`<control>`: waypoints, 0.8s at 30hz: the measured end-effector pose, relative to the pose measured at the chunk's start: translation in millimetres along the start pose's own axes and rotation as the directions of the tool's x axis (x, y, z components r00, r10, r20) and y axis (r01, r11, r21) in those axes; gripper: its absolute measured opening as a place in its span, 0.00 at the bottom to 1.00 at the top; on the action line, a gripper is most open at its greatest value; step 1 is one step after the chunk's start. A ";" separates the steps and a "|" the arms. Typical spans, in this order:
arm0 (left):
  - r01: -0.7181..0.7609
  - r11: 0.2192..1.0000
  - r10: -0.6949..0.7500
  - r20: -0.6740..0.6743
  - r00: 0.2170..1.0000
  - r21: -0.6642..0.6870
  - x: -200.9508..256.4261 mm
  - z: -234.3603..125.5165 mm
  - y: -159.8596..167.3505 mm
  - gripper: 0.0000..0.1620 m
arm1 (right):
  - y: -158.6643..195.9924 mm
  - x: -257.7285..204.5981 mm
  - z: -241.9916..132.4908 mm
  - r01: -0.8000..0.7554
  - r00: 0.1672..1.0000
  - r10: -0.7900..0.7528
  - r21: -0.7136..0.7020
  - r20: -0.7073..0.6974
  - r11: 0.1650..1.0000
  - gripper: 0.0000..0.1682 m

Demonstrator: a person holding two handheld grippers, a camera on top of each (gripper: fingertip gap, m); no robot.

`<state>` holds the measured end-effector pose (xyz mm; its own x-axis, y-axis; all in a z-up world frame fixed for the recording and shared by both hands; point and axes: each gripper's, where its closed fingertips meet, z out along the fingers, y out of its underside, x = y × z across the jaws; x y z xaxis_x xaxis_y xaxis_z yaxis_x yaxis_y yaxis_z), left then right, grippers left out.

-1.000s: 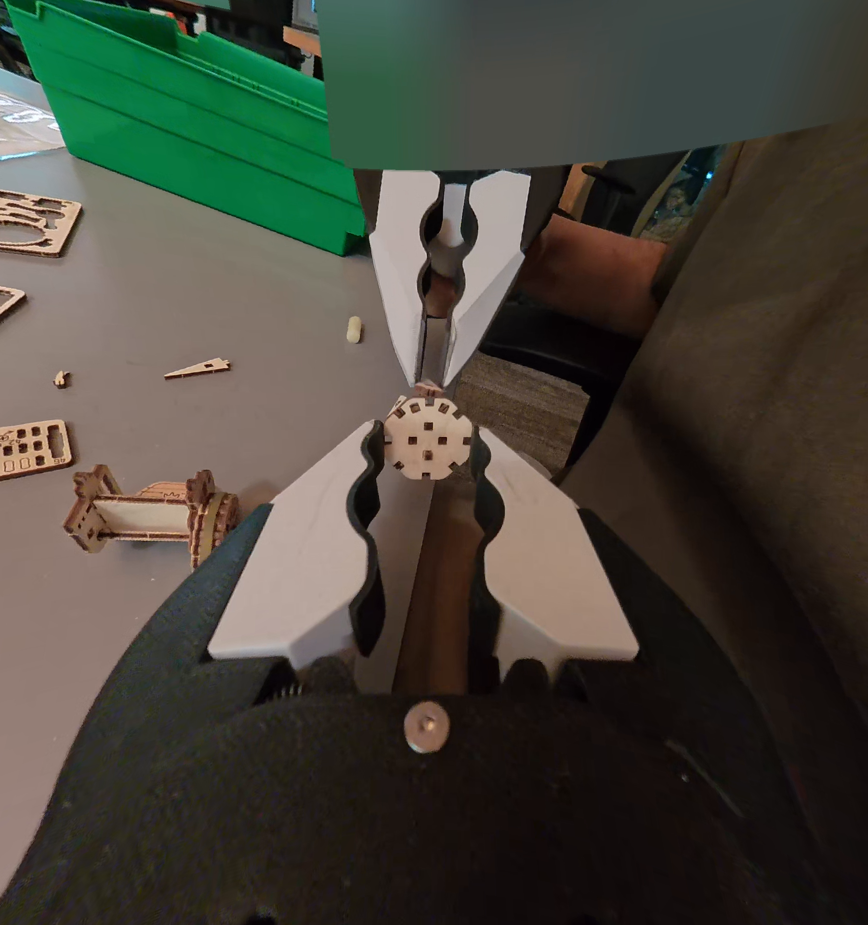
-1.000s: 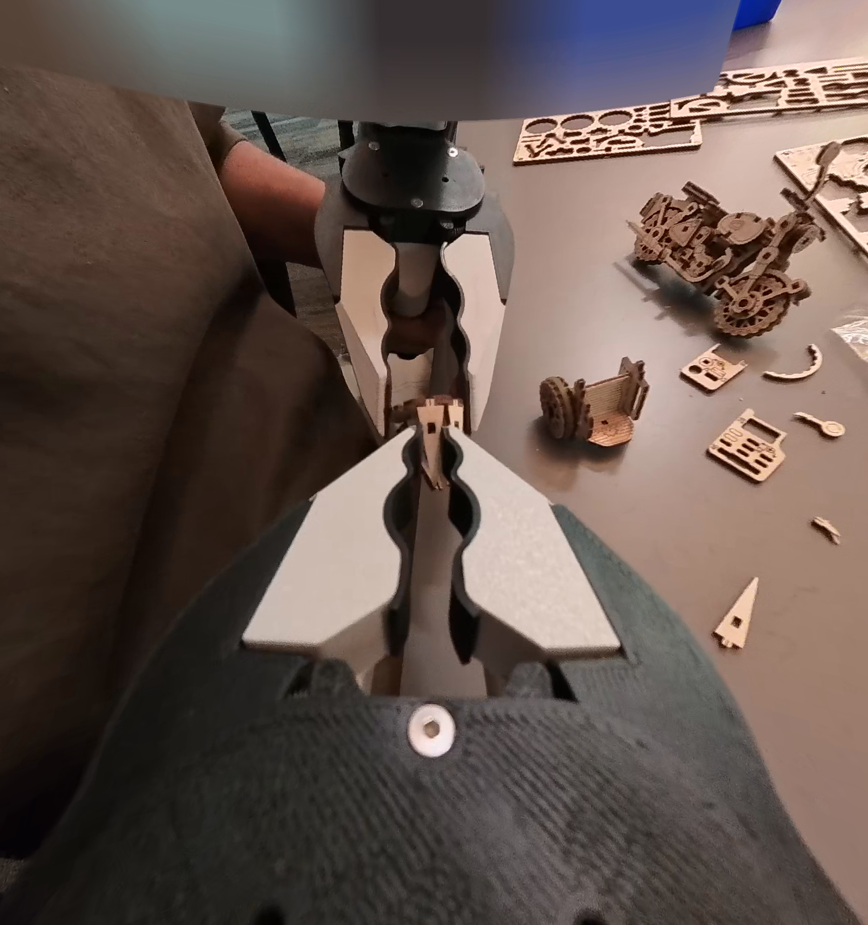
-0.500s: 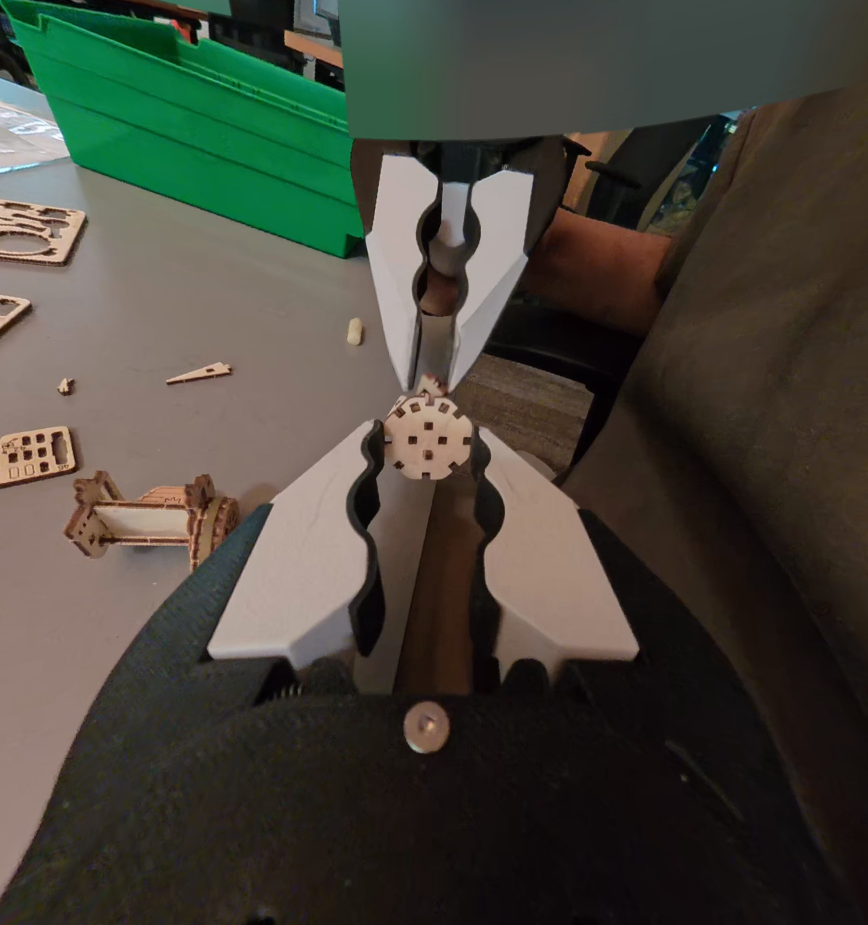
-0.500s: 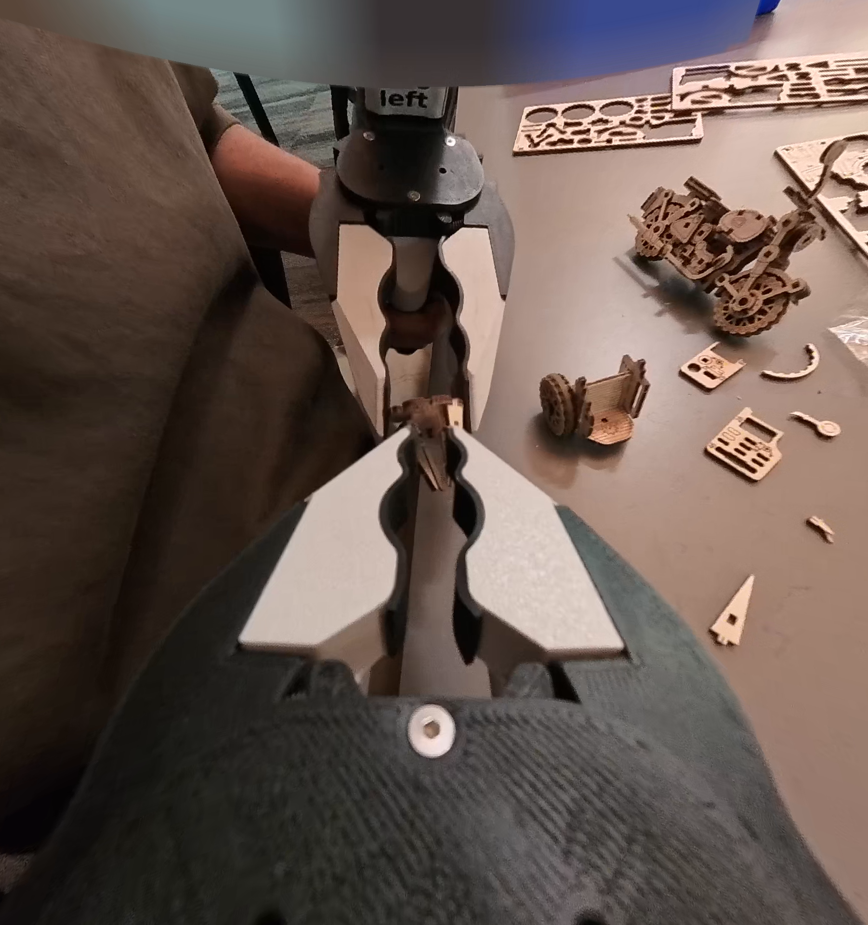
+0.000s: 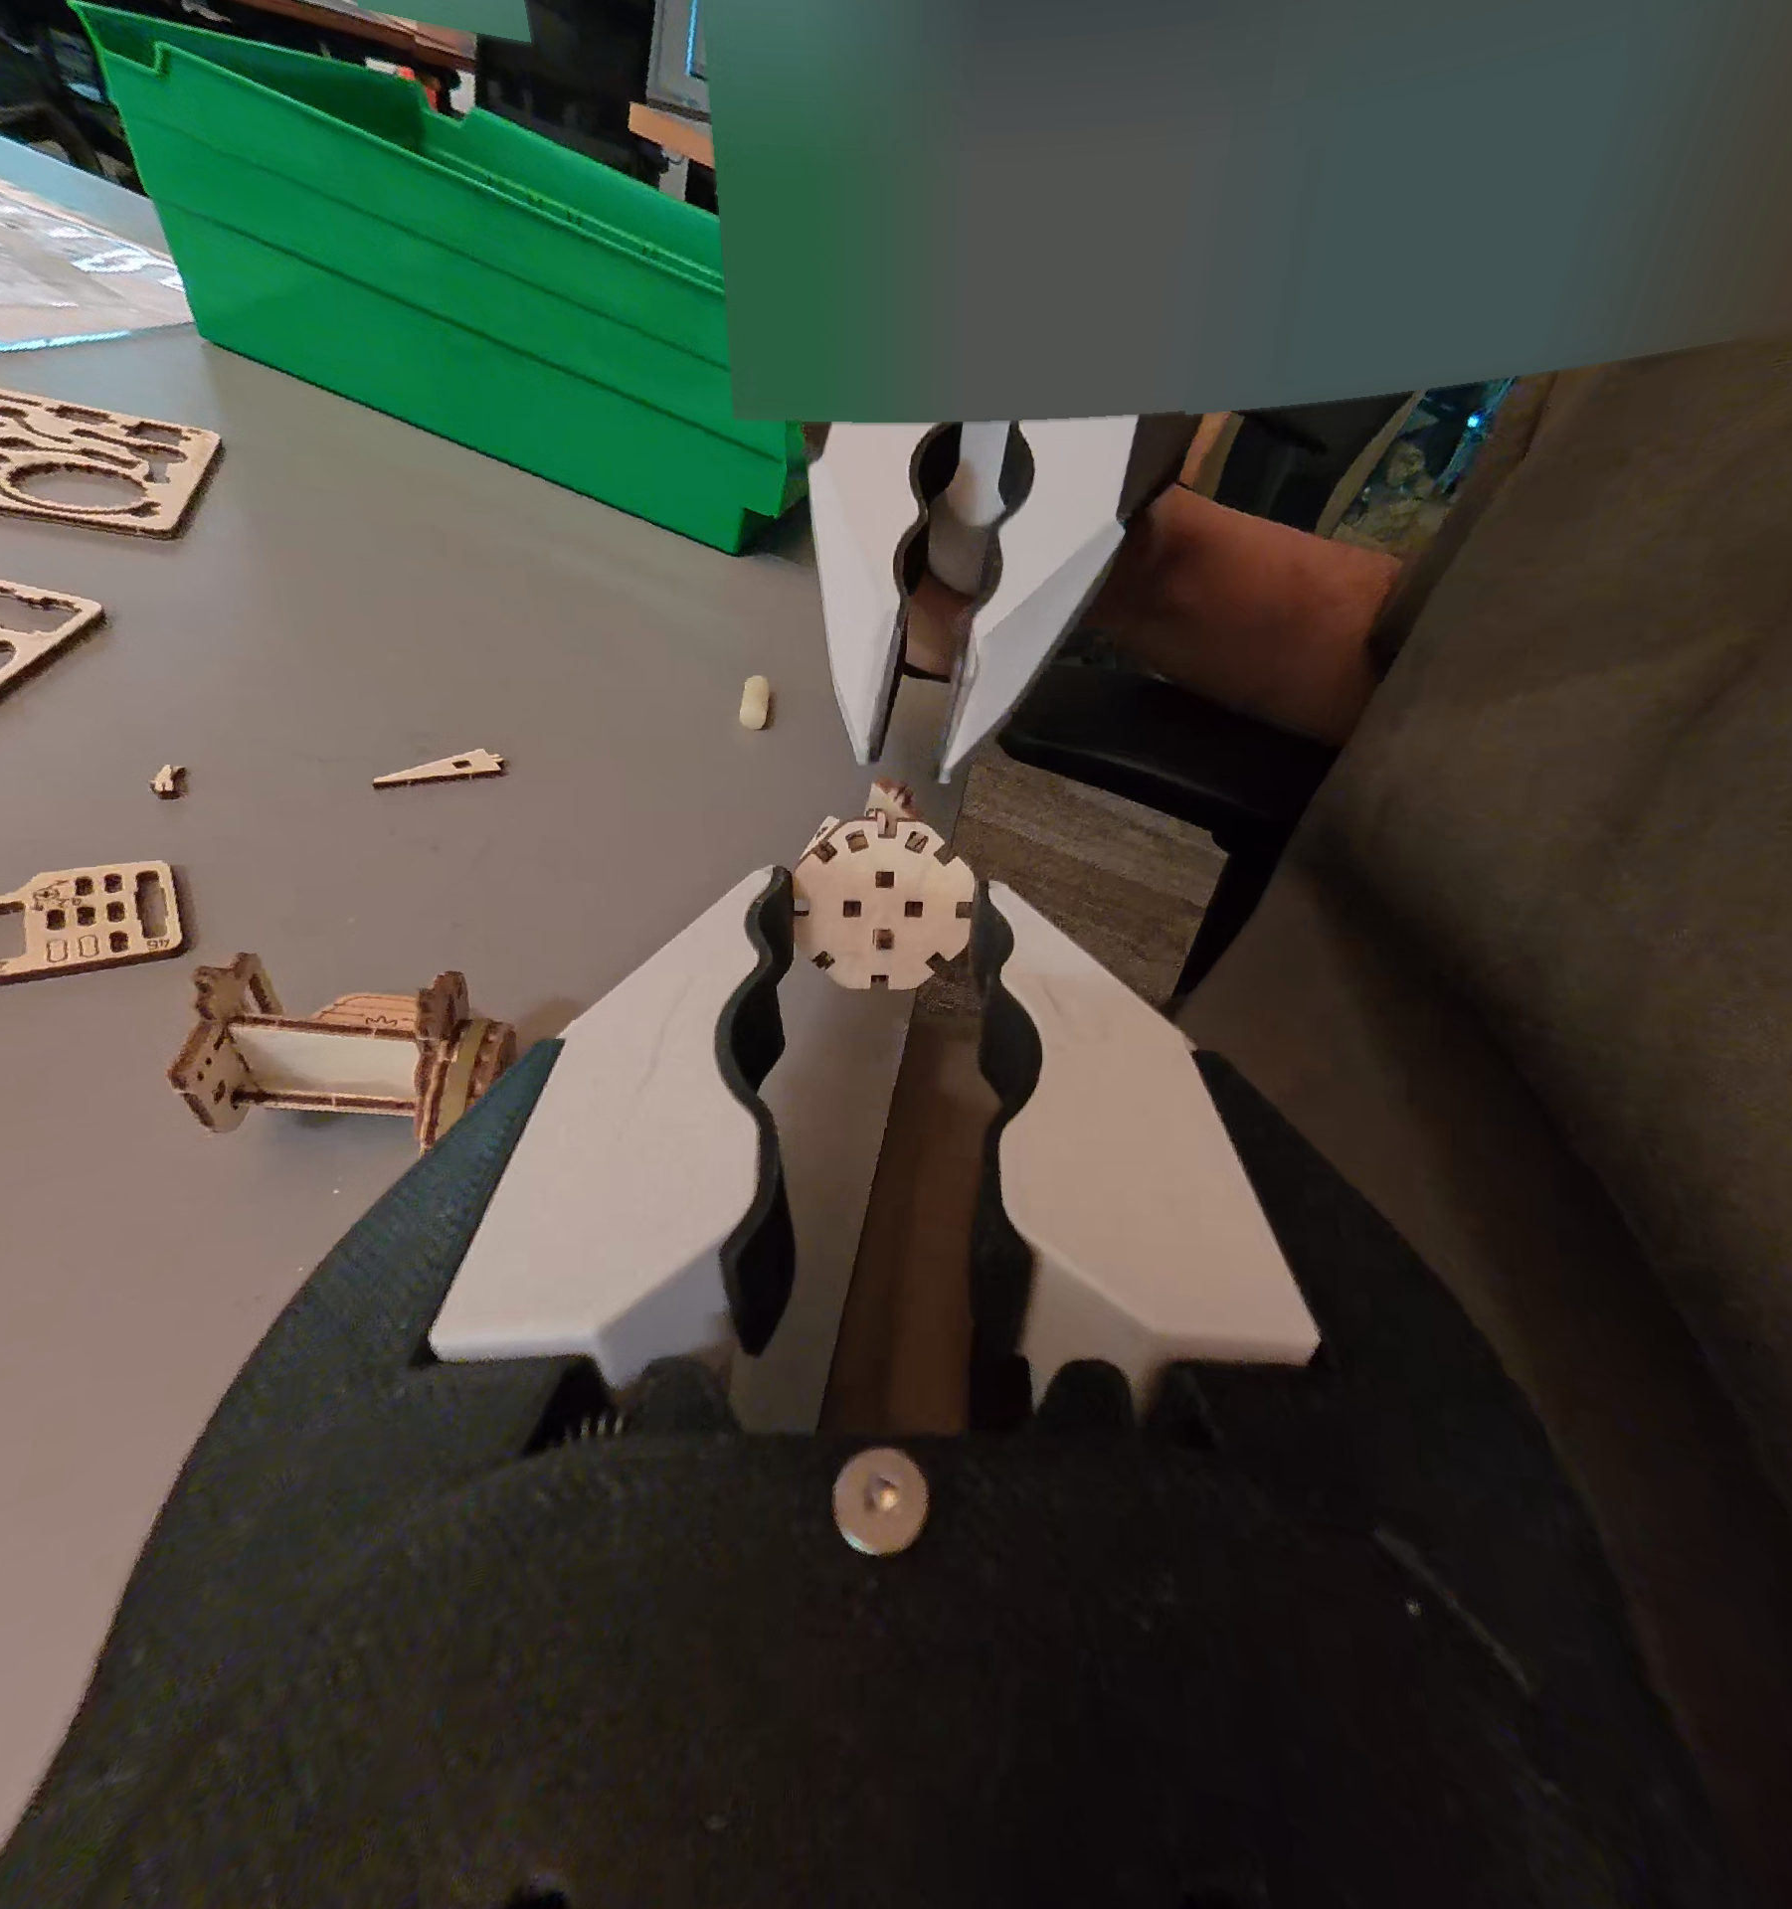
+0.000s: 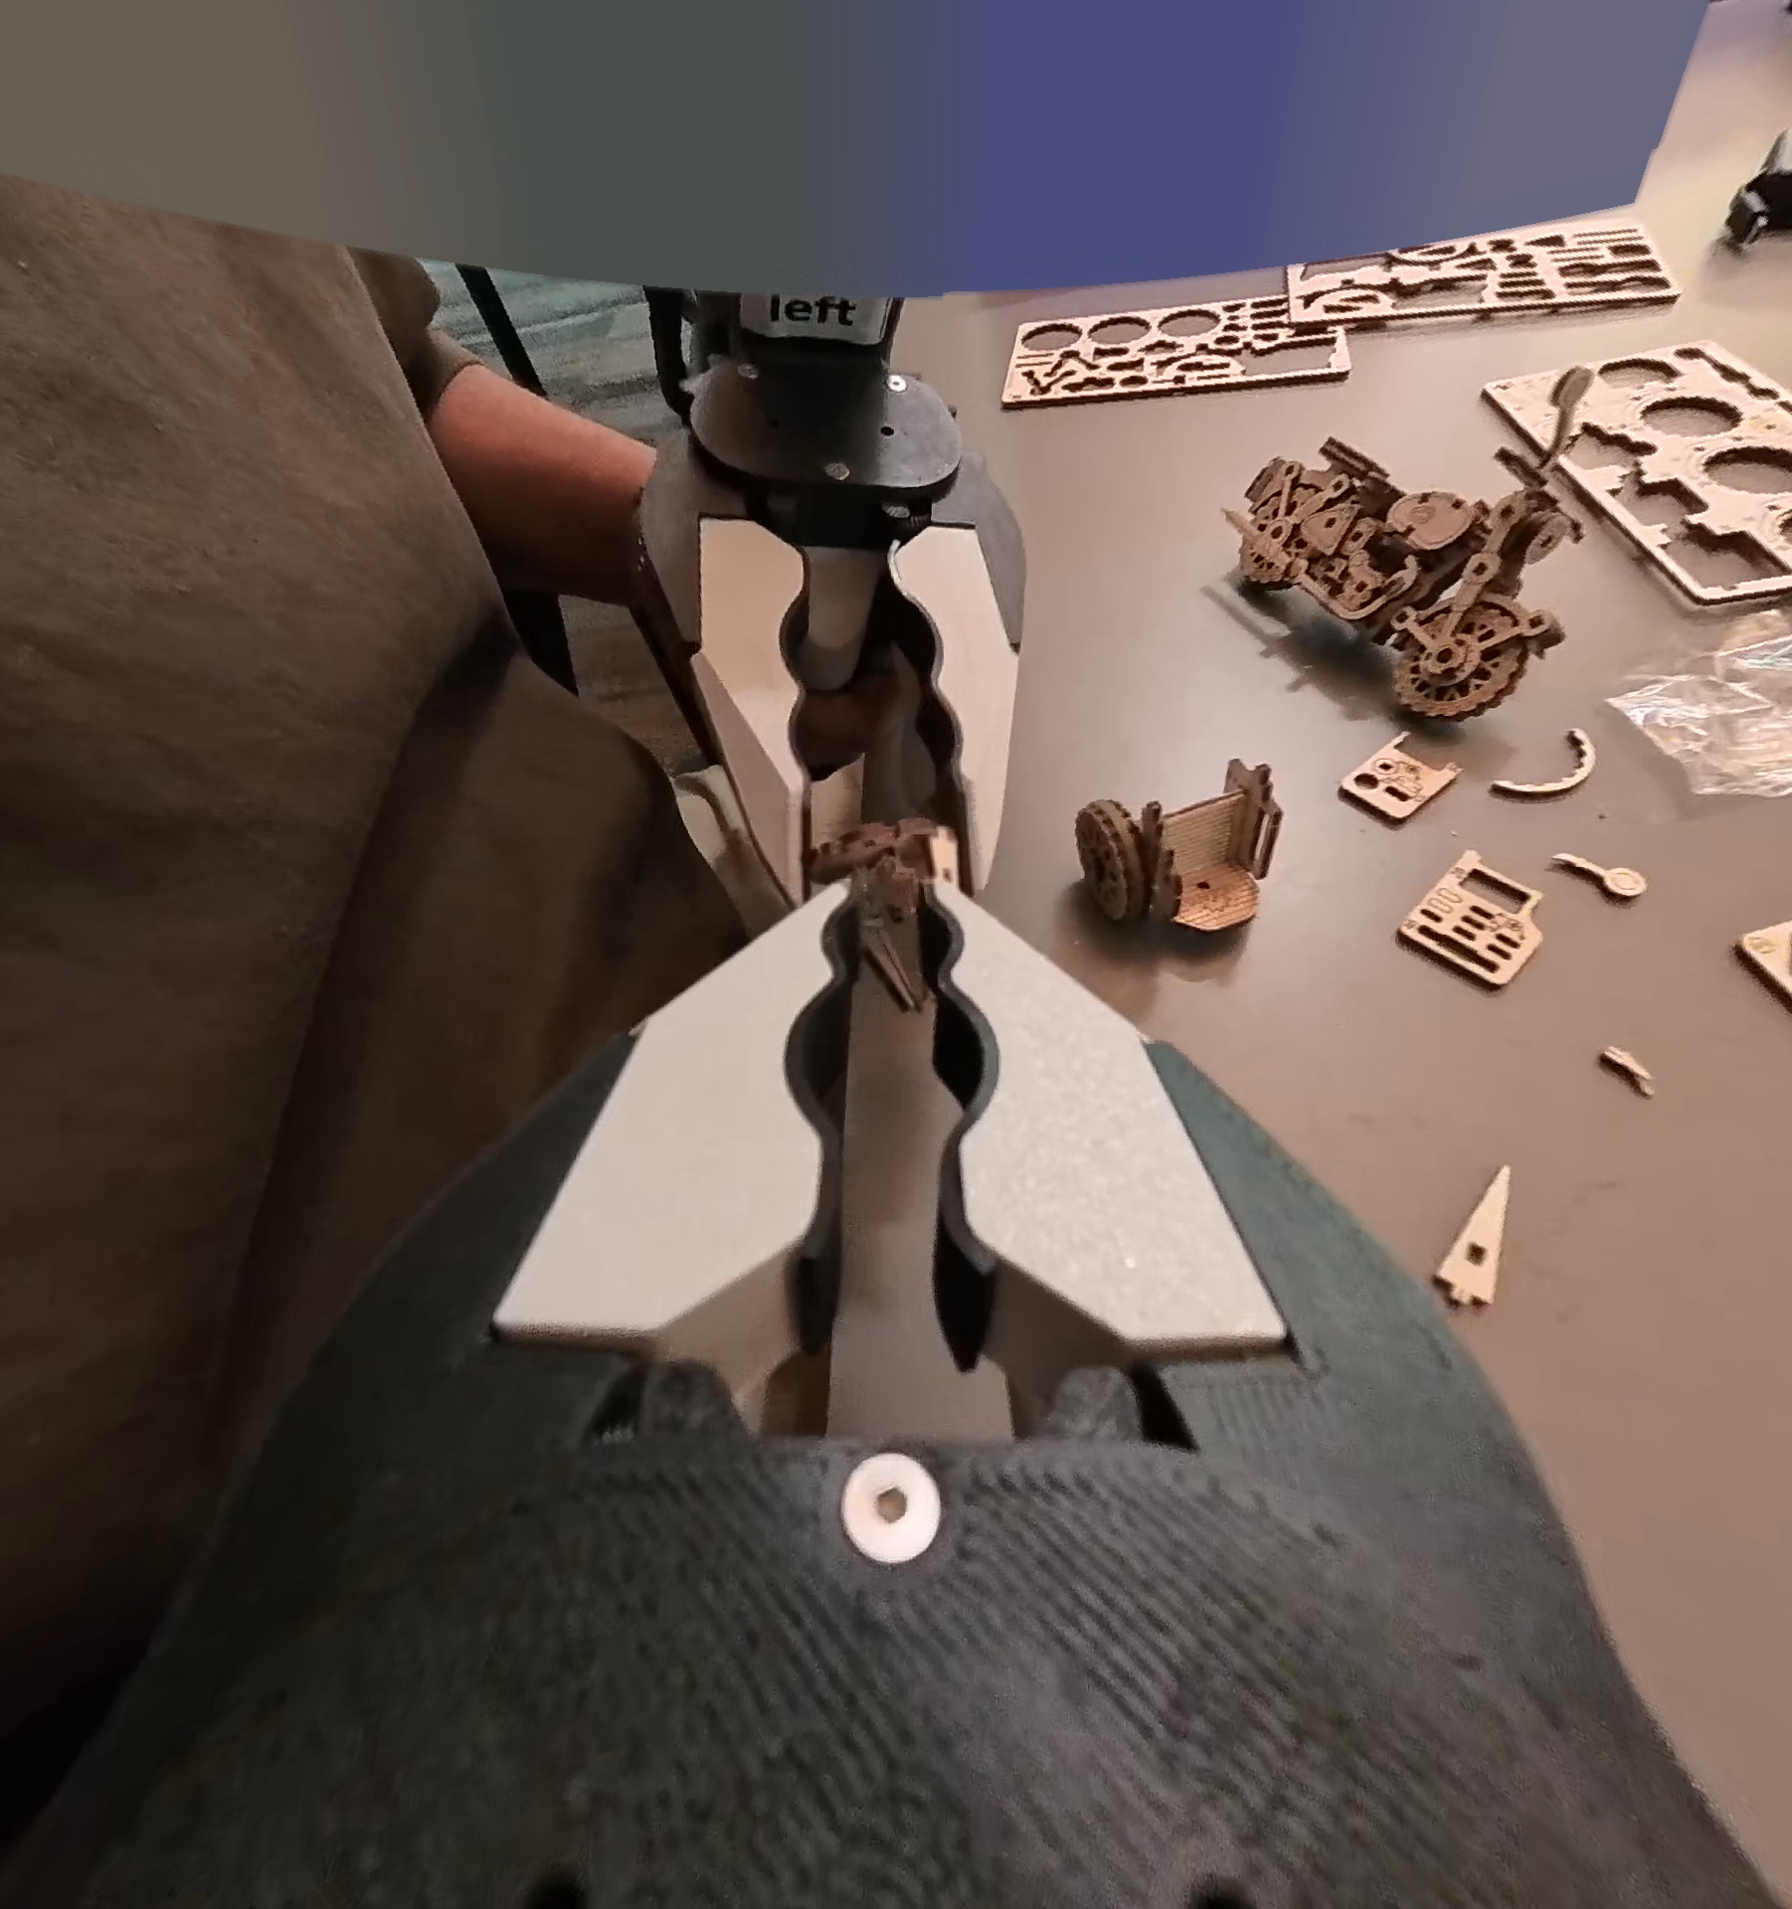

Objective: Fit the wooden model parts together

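Observation:
My left gripper [image 5: 882, 901] is shut on a pale round wooden disc [image 5: 884, 907] with small square holes, held in the air at the table edge. My right gripper [image 5: 907, 770] points at it from the far side, its tips just above a small wooden piece [image 5: 892, 797] standing on the disc's top edge. In the right wrist view, my right gripper [image 6: 890, 904] is closed narrowly around a thin dark wooden strip [image 6: 892, 956]. The strip reaches into the brown part cluster [image 6: 876, 845] held by the left gripper [image 6: 887, 863].
A green bin [image 5: 437, 279] stands at the back of the grey table [image 5: 458, 620]. Cut-out wooden sheets [image 5: 55, 465], a small wheeled sub-assembly [image 6: 1171, 857], a wooden motorcycle model [image 6: 1408, 579], loose small parts [image 6: 1476, 1240] and a plastic bag [image 6: 1739, 713] lie on it. A person's brown-shirted torso [image 6: 200, 723] is close by. My two grippers' fingertips are within a few centimetres of each other.
In the left wrist view the right gripper's tips have drawn back a little from the disc. The left gripper still holds the disc the same way. Both jaw gaps look unchanged.

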<state>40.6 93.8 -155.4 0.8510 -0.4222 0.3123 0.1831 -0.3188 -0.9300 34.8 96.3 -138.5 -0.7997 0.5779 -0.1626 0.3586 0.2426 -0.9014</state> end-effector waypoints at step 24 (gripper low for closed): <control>0.075 0.995 -0.073 -0.033 0.997 0.069 0.7 -4.8 -11.6 0.19 | -13.4 4.7 4.3 0.037 0.996 -0.033 0.057 -0.077 0.998 0.00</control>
<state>36.7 93.1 -143.5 0.8184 -0.4257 0.3859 0.2803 -0.2904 -0.9149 24.2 92.4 -128.9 -0.7717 0.6278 -0.1014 0.3004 0.2193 -0.9283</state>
